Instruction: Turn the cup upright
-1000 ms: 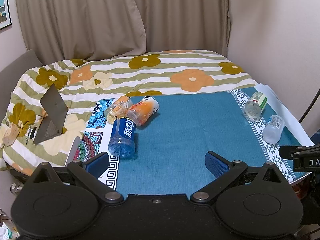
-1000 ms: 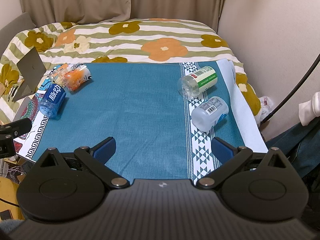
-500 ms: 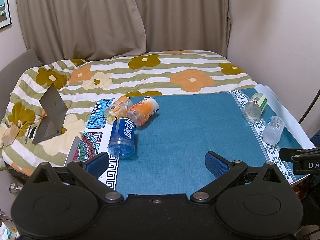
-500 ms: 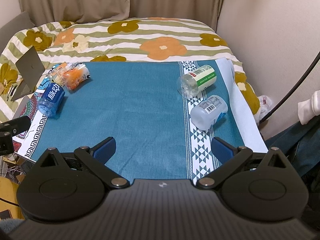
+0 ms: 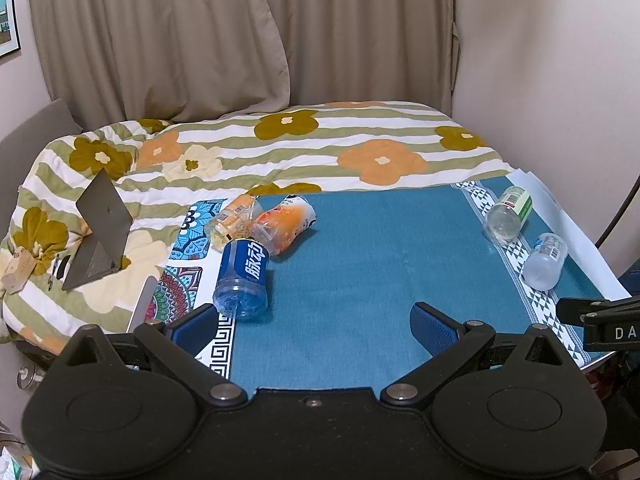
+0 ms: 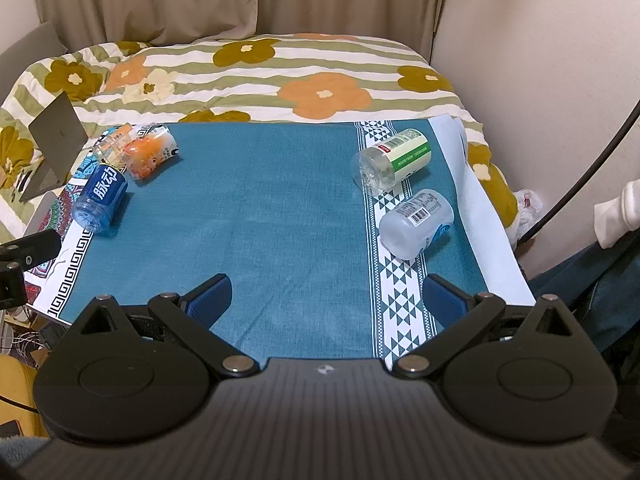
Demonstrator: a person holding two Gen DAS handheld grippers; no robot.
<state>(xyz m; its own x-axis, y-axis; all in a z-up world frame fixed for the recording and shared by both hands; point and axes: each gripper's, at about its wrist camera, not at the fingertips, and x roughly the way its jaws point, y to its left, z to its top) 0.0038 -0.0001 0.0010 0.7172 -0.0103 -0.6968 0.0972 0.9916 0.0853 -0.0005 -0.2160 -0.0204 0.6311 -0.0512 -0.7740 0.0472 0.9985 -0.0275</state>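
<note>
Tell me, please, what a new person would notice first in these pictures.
Five cut-off bottle cups lie on their sides on the blue cloth: a blue cup, an orange cup and a clear cup clustered at far left, and a green-label cup and a white cup at right. Behind them spreads a flowered blanket. Both grippers, left gripper and right gripper, hover open.

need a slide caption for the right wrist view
Open right tool above the blue cloth; five cups lie on their sides, none upright yet.

The teal cloth [image 6: 260,208] looks woven and matt; the blue cup [image 5: 242,276] and frosted cup [image 6: 416,224] are glossy plastic.
</note>
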